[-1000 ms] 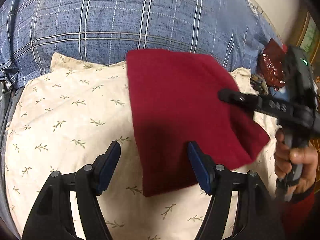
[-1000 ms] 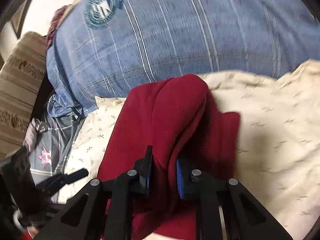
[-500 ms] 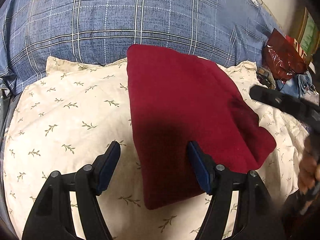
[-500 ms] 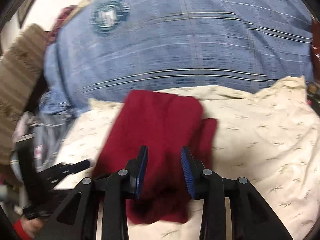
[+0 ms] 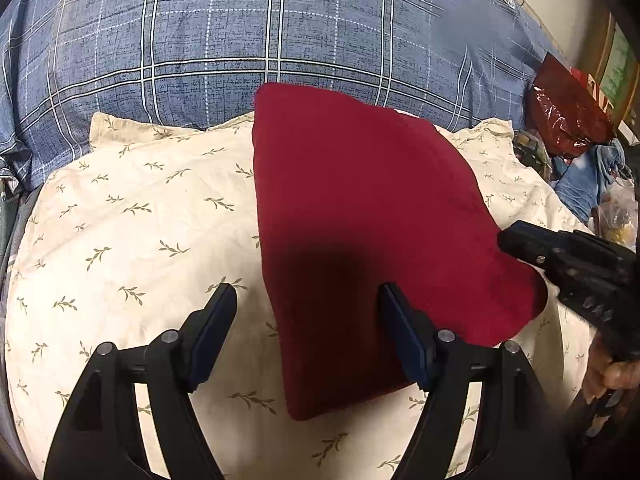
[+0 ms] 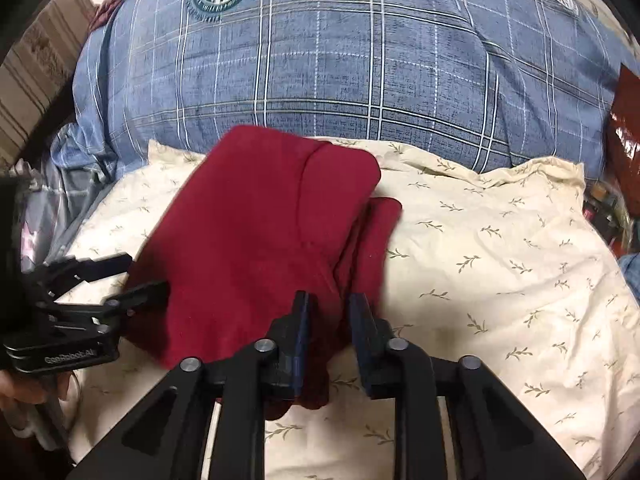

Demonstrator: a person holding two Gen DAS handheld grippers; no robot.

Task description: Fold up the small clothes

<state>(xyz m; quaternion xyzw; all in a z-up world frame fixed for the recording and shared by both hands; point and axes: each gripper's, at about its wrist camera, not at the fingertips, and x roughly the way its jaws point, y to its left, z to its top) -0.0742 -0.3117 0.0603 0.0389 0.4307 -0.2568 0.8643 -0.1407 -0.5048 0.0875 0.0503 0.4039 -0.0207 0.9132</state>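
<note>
A dark red garment lies folded on a cream leaf-print pillow; it also shows in the right wrist view, with a folded flap on top and a layer sticking out at its right. My left gripper is open wide and empty, hovering over the garment's near left edge. My right gripper is open a little and empty, just above the garment's near edge. The right gripper shows in the left wrist view at the garment's right corner.
A blue plaid duvet bulges behind the pillow. A shiny red bag and blue clothes lie at the far right. A striped cushion and grey floral fabric lie at the left.
My right gripper has let go of the red garment, opened a little and drawn back. The garment now lies flat, folded over. My left gripper stays open in place.
</note>
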